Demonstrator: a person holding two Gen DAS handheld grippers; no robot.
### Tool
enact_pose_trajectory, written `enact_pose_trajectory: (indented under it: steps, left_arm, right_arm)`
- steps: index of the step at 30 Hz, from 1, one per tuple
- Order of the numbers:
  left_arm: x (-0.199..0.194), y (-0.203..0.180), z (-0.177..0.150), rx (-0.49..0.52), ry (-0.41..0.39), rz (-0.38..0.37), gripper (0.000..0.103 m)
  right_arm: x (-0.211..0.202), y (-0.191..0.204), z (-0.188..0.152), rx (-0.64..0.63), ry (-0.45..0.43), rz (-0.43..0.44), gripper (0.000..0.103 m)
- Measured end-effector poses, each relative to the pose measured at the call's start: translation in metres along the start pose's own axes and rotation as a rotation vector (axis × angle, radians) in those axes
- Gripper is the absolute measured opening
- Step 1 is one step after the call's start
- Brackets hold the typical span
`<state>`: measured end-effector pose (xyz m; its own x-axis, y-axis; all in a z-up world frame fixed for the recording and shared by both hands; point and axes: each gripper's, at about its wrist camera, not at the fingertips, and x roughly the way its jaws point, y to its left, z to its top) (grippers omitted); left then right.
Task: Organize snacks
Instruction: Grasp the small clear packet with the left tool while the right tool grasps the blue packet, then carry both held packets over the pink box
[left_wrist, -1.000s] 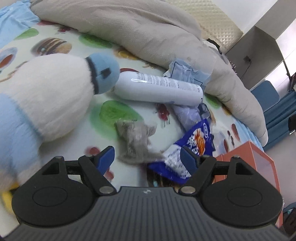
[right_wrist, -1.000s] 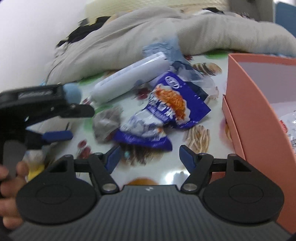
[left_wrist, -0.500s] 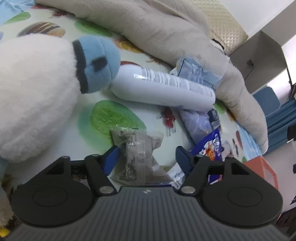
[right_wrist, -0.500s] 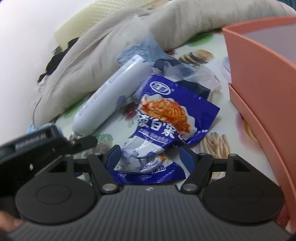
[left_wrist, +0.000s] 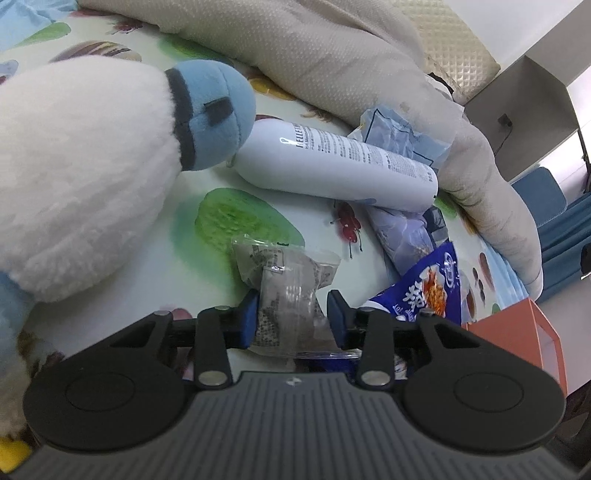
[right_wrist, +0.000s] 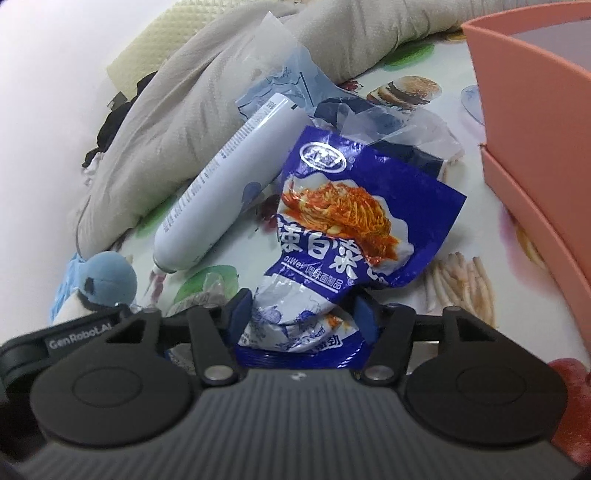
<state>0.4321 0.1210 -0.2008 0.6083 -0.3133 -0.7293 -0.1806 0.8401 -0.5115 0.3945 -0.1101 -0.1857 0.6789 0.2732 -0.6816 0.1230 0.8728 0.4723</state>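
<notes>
Left wrist view: the left gripper (left_wrist: 291, 314) is down low on the food-print bed sheet (left_wrist: 177, 243), and a small clear snack packet (left_wrist: 286, 291) sits right in its mouth.
Left gripper state: narrowed to about the packet's width; the left blue pad touches the wrapper, the right pad shows a thin gap, so a firm pinch cannot be confirmed.
Packet's lie: long axis runs straight ahead along the fingers, far end toward the white tube (left_wrist: 336, 166); nothing to reach for, it is already between the pads.
Neighbours: plush toy (left_wrist: 92, 162) close on the left, blue spicy-noodle bag (left_wrist: 424, 288) just to the right, orange box (left_wrist: 524, 332) beyond that.

Right wrist view: the right gripper (right_wrist: 301, 314) straddles the crumpled lower end of the blue spicy-noodle bag (right_wrist: 343, 225).
Right gripper state: partly closed, both pads pressing the foil, so it looks to have hold of the bag's bottom end.
Bag's lie: long axis points forward and a touch right, top seal farthest away, resting on the sheet beside the white tube (right_wrist: 225, 188).
The relation that counts: the orange box (right_wrist: 532, 122) stands to the right of this gripper, so a carry probably swings rightward; the right arm is the nearer one.
</notes>
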Motion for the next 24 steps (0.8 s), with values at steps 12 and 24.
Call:
enact_pose_trajectory:
  steps: [12, 24]
  left_arm:
    - [-0.061, -0.017, -0.021, 0.070, 0.019, 0.032, 0.043]
    - [-0.147, -0.050, -0.076, 0.163, 0.041, 0.030, 0.042]
  right_arm:
    - [-0.065, 0.008, 0.012, -0.134, -0.029, 0.011, 0.057]
    - [-0.163, 0.016, -0.013, -0.339, -0.026, 0.039, 0.057]
